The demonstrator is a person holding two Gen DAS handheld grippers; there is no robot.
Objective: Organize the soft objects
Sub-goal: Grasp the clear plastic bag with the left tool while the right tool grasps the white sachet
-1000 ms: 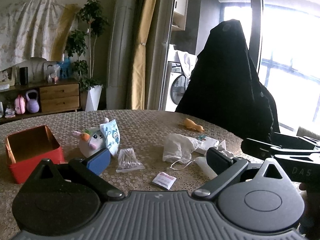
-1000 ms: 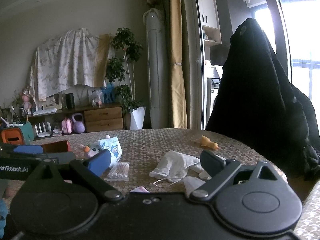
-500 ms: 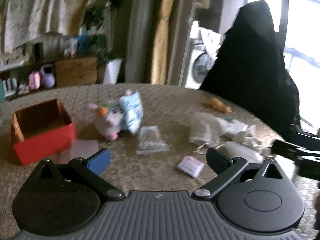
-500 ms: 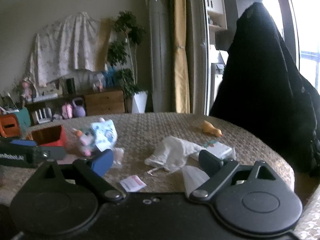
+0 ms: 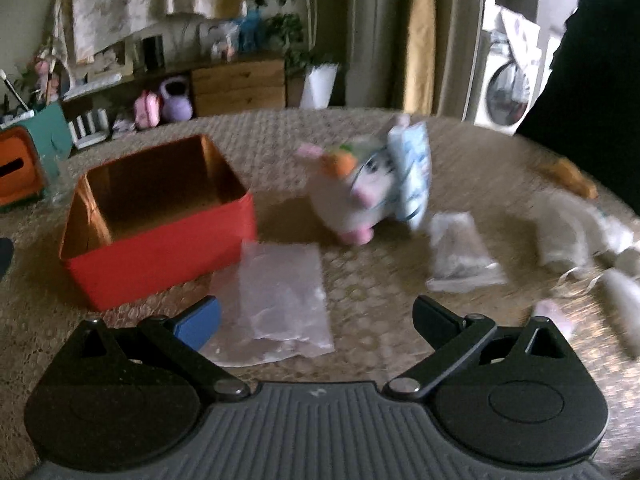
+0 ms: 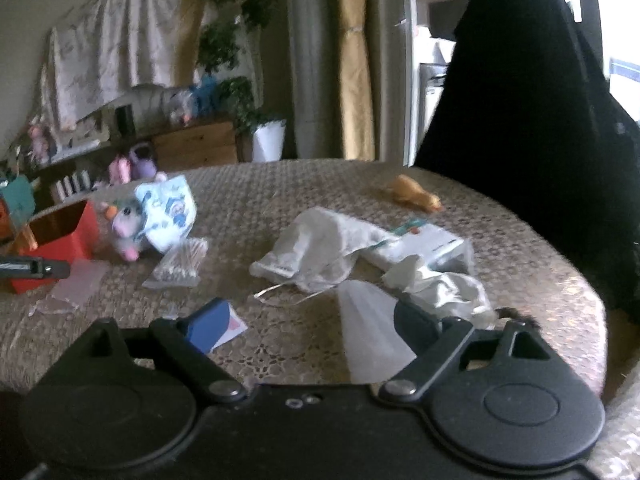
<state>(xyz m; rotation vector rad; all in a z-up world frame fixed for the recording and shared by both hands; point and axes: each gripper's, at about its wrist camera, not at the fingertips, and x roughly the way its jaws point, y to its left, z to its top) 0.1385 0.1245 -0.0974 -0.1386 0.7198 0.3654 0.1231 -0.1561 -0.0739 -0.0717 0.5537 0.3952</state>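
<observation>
A plush unicorn (image 5: 352, 196) with a blue patterned pouch (image 5: 412, 172) against it sits mid-table, right of an open, empty red box (image 5: 160, 236). My left gripper (image 5: 316, 316) is open and empty above a clear plastic bag (image 5: 280, 296). My right gripper (image 6: 306, 318) is open and empty, near a white cloth (image 6: 320, 248), a white packet (image 6: 424, 244) and a small sachet (image 6: 230, 326). The unicorn (image 6: 128, 228), pouch (image 6: 168, 212) and red box (image 6: 60, 248) also show at the left in the right wrist view.
A bag of cotton swabs (image 5: 460, 256) lies right of the unicorn and shows in the right wrist view (image 6: 180, 260). A small orange toy (image 6: 414, 196) lies at the far table edge. A chair draped in black (image 6: 520, 120) stands behind the table. An orange case (image 5: 18, 172) sits far left.
Both grippers have risen and tilted down toward the table. The left one has swung left, bringing the red box and plastic bag into the centre of its view.
</observation>
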